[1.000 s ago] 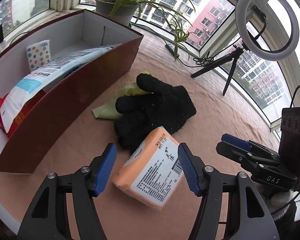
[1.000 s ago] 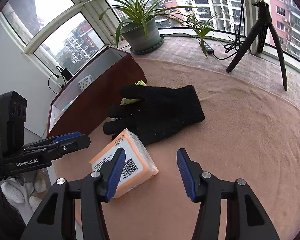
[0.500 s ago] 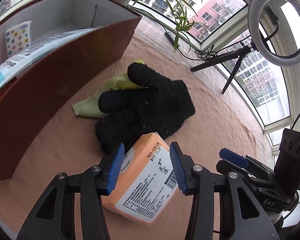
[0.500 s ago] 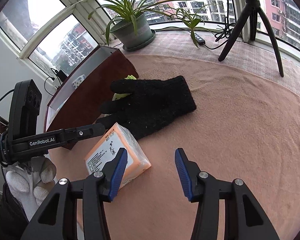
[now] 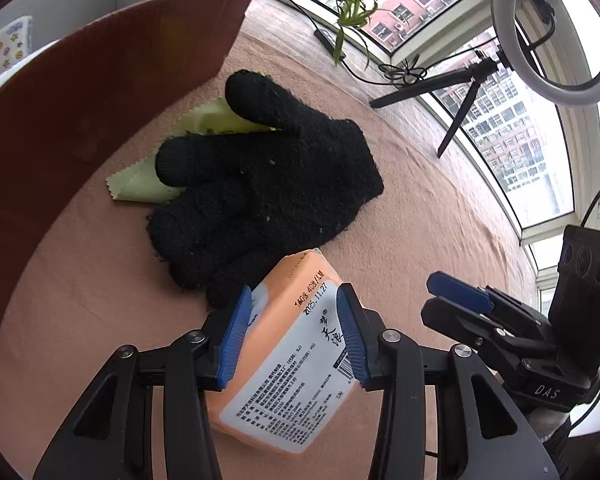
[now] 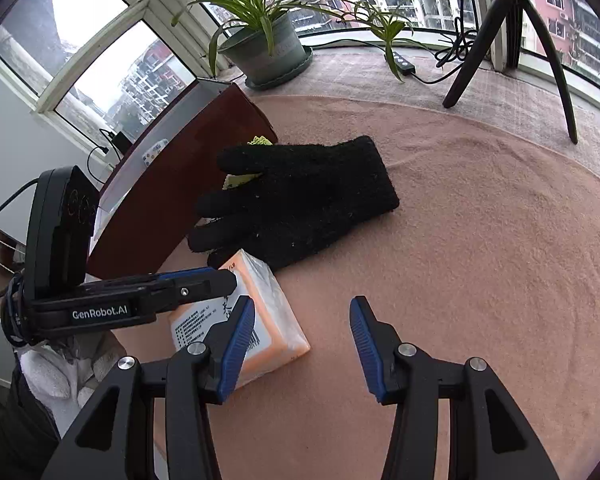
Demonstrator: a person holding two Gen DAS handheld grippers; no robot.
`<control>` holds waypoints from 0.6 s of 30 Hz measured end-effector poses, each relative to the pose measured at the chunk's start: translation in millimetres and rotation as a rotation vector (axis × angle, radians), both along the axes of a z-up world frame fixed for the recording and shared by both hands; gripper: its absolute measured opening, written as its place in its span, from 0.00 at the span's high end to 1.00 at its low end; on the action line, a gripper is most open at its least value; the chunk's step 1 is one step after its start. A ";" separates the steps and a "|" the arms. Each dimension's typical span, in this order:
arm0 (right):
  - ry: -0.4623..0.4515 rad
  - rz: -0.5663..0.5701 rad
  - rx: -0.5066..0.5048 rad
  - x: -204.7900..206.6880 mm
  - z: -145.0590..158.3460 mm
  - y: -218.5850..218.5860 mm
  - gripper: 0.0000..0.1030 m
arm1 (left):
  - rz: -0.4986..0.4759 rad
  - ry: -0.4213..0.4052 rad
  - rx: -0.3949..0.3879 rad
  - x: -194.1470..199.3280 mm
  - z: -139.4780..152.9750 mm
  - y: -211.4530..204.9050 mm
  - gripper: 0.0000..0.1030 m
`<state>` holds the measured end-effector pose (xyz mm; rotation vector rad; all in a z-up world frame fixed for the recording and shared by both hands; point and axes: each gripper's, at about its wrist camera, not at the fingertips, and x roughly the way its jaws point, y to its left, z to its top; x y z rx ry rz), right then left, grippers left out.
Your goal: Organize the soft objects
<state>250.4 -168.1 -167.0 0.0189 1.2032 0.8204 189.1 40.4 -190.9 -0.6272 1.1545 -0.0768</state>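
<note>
My left gripper (image 5: pixel 292 332) is shut on an orange tissue pack (image 5: pixel 288 376); its blue pads press both sides of the pack, which lies on the pink cloth. The pack also shows in the right wrist view (image 6: pixel 260 320), partly behind the left gripper (image 6: pixel 204 284). A black knit glove (image 5: pixel 268 192) lies just beyond it, over a yellow-green cloth (image 5: pixel 172 152). My right gripper (image 6: pixel 300 336) is open and empty, hovering to the right of the pack above bare cloth.
A dark red open box (image 5: pixel 80 92) stands at the left with packets inside. A potted plant (image 6: pixel 268 48), a tripod (image 6: pixel 512 40) and a ring light (image 5: pixel 552 32) stand along the window. The right gripper body (image 5: pixel 532 344) is at lower right.
My left gripper moved forward and down over the tissue pack and closed its jaws on it. My right gripper stayed open and shifted slightly.
</note>
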 end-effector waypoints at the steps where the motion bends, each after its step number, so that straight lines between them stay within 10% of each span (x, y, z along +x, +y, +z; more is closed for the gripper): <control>1: 0.008 -0.001 0.001 0.7 -1.4 -0.8 0.56 | -0.014 0.000 0.003 0.3 -0.7 -2.9 0.60; 6: 0.052 0.004 0.009 3.4 -9.6 -5.2 0.56 | -0.098 0.001 -0.003 -0.9 -5.5 -19.2 0.57; 10: 0.103 0.045 0.036 6.2 -13.2 -4.0 0.54 | -0.081 -0.010 0.047 -7.8 1.7 -17.4 0.34; 18: 0.139 0.122 0.021 8.5 -18.0 8.6 0.50 | 0.002 -0.065 0.093 -65.8 24.5 0.6 0.32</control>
